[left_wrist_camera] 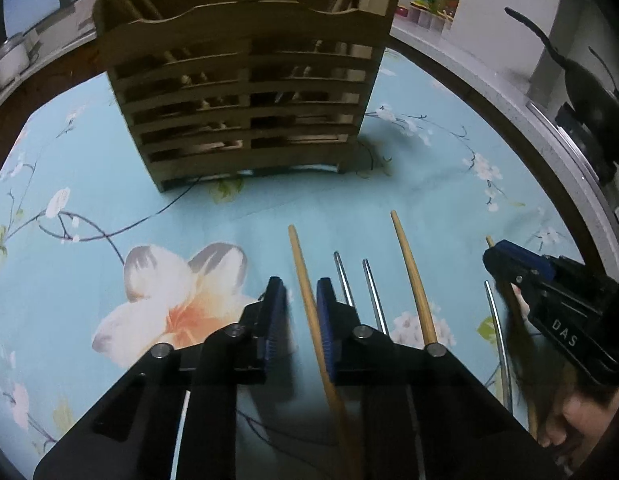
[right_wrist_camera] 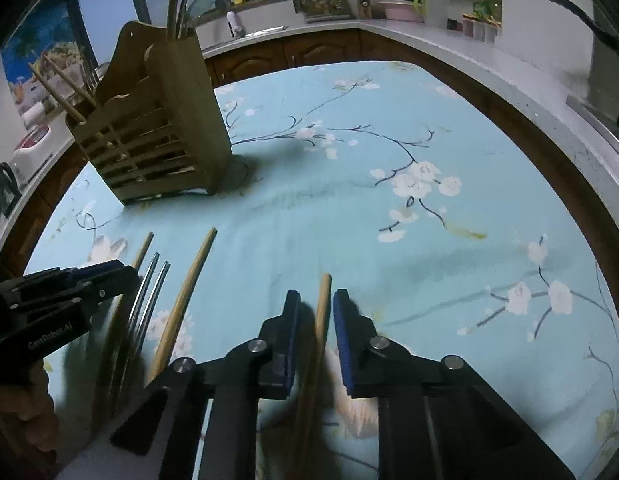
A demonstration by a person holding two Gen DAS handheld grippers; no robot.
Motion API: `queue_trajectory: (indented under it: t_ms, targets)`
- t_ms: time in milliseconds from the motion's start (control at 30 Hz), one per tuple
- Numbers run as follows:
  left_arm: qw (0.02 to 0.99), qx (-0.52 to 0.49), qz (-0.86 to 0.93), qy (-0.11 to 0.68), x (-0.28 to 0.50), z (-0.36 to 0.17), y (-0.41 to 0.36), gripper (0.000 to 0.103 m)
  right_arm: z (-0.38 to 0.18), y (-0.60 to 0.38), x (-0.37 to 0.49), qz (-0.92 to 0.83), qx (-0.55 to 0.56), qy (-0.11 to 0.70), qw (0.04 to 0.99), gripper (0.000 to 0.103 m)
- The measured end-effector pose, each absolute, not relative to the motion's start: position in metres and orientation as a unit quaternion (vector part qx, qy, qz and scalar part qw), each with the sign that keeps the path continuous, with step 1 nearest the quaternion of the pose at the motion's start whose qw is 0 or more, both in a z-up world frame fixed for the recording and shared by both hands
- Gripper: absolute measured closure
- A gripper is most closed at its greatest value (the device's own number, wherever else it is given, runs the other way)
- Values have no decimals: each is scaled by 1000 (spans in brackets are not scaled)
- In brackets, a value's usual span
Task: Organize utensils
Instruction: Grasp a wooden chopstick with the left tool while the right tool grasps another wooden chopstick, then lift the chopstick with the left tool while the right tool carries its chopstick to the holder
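**Both grippers straddle bamboo chopsticks on the floral cloth**

Where the two grippers come in low at the near edge of the table, the utensils lie in a loose row pointing away. The left gripper (left_wrist_camera: 301, 308) has its blue-padded fingers a narrow gap apart, one on each side of a long bamboo chopstick (left_wrist_camera: 309, 312); the stick sits close against the right pad, but whether it is pinched cannot be told. Just beside it lie two thin metal chopsticks (left_wrist_camera: 369, 292), then a second bamboo chopstick (left_wrist_camera: 413, 276). The right gripper (right_wrist_camera: 316, 320) likewise stands partly open, its pads flanking a third bamboo chopstick (right_wrist_camera: 322, 312) with a sliver of gap showing on each side. Another metal chopstick (left_wrist_camera: 494, 312) lies near it, partly hidden by the gripper body.

Beyond the chopstick tips, the light-blue tablecloth with white blossoms (right_wrist_camera: 389, 140) stretches bare to the right and far side, leaving open room there. Ahead and to the left stands the slatted wooden utensil holder (left_wrist_camera: 245, 92), upright, with several wooden sticks leaning out of its top compartments. A dark wooden table edge (right_wrist_camera: 521, 132) rims the cloth; past it runs a grey kitchen counter (right_wrist_camera: 429, 36) with bottles and jars.
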State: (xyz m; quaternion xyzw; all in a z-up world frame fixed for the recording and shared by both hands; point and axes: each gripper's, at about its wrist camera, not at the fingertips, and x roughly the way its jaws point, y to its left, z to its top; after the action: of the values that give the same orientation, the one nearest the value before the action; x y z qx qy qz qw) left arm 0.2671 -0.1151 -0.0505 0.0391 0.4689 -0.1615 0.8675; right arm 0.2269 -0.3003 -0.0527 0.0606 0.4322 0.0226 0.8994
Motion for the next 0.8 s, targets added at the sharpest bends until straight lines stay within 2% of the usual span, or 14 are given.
queue_trajectory:
  t_ms: [33,200,367,800]
  targets:
    - [868,44,-161,467,267,-51,-117,94,-53,-299,229,21,56,432,900,91]
    - [870,56,-165,462,267,-50,-120,98,-53,-297,230,23,46,430,901,97]
    - [871,19,-173,460,260,-41,-101,98,-45,-306,225,40,83,426,900,98]
    - [902,-56,-207,376,195,46,-55,98,34,-302,184,73,104,344,930,98]
